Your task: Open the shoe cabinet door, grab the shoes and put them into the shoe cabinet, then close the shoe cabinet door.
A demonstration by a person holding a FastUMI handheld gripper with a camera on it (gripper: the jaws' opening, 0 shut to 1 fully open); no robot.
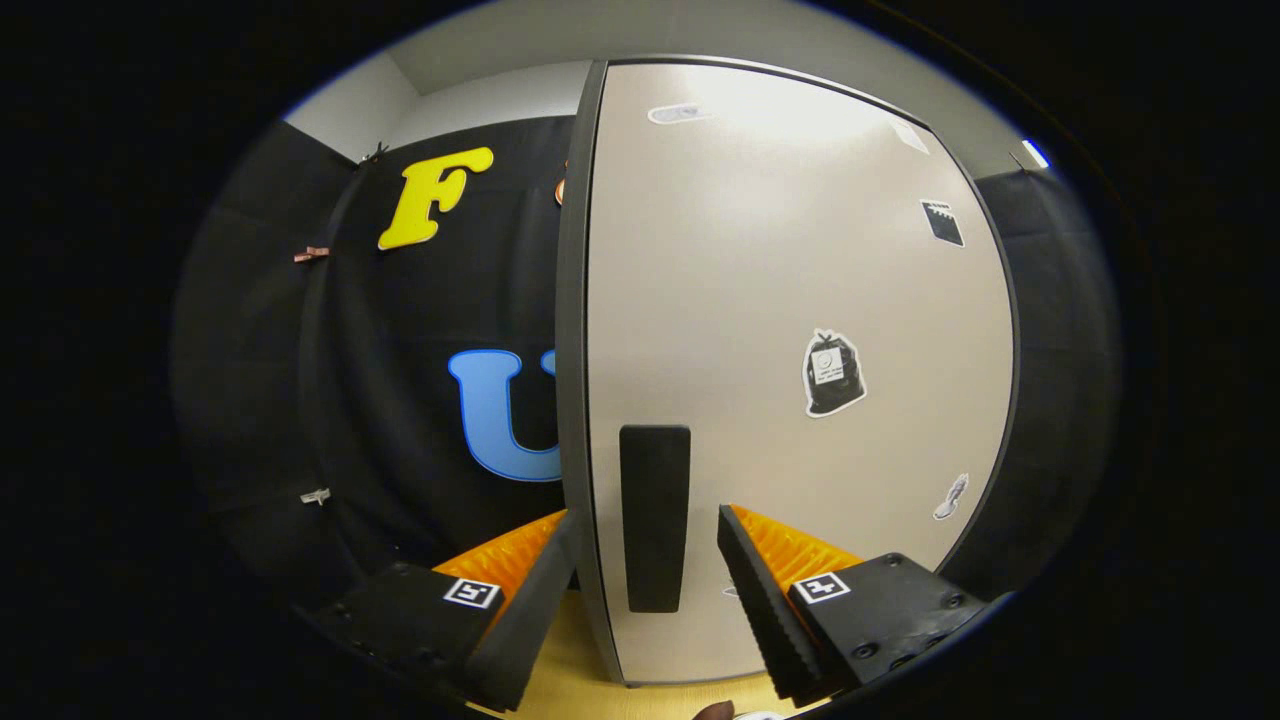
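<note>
Straight ahead of the gripper (pixel 645 560) stands the shoe cabinet door (pixel 800 300), a tall pale panel with a dark edge band (pixel 572 330) facing the fingers, so it looks partly swung out, though I cannot tell how far. Stickers dot its face, among them a black bag sticker (pixel 833 373). Lower down sits the black door handle (pixel 655 515), upright between the two fingers, which are spread wide and hold nothing; one finger lies beyond the door's edge, the other over its face. No shoes show from here. My worry is that closing now would pinch the door's edge instead of the handle, and a pull at a slant could let it slip free.
</note>
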